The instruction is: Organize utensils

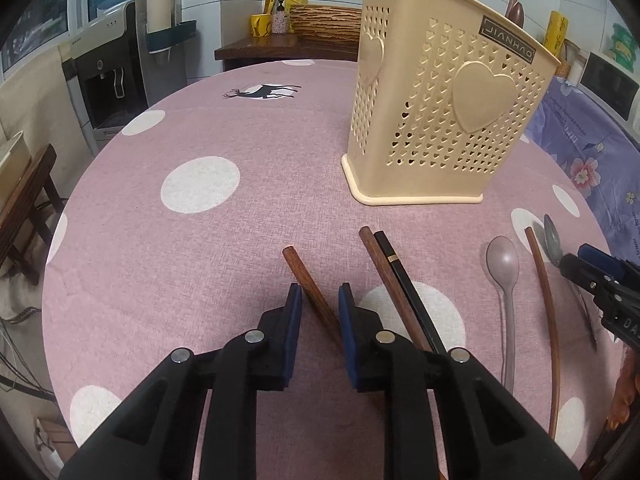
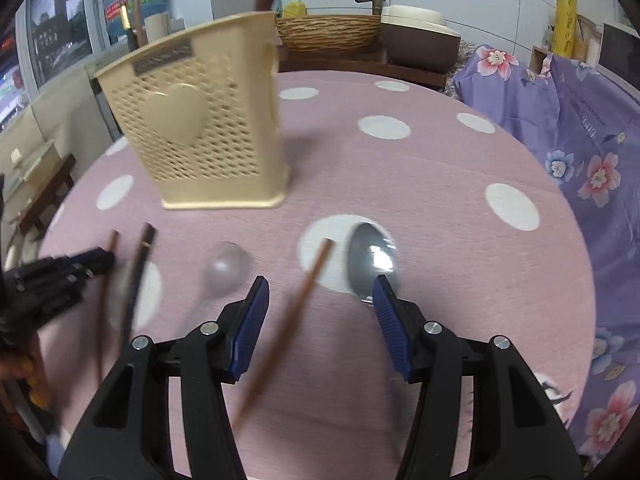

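Task judged early: some handles stood in the holder [image 1: 448,120] beyond both jaws, while left gripper [image 1: 319,306], released, straddled one brown chopstick [image 1: 308,280]; right gripper [image 2: 320,300] gaped over another chopstick [image 2: 304,292], spoons unsorted.

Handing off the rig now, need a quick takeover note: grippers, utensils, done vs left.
Left gripper: open, straddling a brown chopstick on the table, not clamped.
Right gripper: open, empty, above another brown chopstick, beside the metal spoon.
Holder stands upright and already has a few utensils in it.
Left on the cloth: a brown and black chopstick pair, the pink spoon, the metal spoon and the two brown chopsticks.
Next: probably close left and carry that chopstick to the holder.
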`<state>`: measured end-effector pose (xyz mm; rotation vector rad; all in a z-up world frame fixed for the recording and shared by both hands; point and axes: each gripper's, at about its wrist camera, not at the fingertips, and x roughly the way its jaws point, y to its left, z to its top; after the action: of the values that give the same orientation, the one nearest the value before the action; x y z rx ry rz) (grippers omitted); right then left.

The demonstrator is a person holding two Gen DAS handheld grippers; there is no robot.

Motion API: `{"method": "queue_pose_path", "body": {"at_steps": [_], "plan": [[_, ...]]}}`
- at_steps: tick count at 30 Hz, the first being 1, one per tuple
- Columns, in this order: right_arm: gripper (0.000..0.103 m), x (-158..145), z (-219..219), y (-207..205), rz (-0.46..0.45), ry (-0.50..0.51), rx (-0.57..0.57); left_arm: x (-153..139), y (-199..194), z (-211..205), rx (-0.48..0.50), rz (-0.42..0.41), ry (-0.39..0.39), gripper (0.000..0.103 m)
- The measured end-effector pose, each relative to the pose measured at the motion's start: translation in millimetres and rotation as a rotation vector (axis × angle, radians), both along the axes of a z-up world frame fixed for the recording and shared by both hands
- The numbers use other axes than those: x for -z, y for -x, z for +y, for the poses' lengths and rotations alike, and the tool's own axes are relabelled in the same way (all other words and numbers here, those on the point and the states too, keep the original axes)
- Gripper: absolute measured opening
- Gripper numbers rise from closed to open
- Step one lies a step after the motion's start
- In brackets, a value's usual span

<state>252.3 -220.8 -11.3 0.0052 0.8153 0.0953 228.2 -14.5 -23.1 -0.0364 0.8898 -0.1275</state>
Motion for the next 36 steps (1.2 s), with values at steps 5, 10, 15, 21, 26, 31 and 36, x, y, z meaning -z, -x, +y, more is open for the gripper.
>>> {"method": "queue_pose_path", "body": {"at_steps": [5, 10, 15, 21, 26, 31, 36], "plan": [[0.055, 13.8, -17.6, -2.9, 0.042, 0.049, -0.008, 0.4, 1.4, -2.8, 0.0, -0.005, 0.002, 0.02], [0.054, 22.4, -17.0, -13.4, 0.061, 0.037, -0.036, 0.0, 9.6, -3.1, -0.007, 0.003, 0.012, 0.02], [0.052, 22.1, -16.0, -27.8, 0.07, 0.032, -0.047, -0.3, 4.8, -7.8, -0.011, 0.01, -0.008, 0.02], [0.039, 19.3, -14.4, -42.1, 0.077, 0.038, -0.048, 0.4, -1.8, -16.7, -0.011, 0.003, -0.046, 0.014], [0.038, 18.6, -12.9, -45.0, 0.076, 0.041, -0.062, 0.8, -5.6, -19.9, -0.002, 0.003, -0.046, 0.008], [0.038, 18.3, -14.2, -43.9, 0.068, 0.028, -0.057, 0.7, -8.8, -21.7, 0.006, 0.003, -0.051, 0.008], [0.038, 10.7, -17.5, -39.1, 0.035, 0.0, -0.047, -3.5, -12.0, -18.3, 0.017, 0.011, -0.018, 0.008]]}}
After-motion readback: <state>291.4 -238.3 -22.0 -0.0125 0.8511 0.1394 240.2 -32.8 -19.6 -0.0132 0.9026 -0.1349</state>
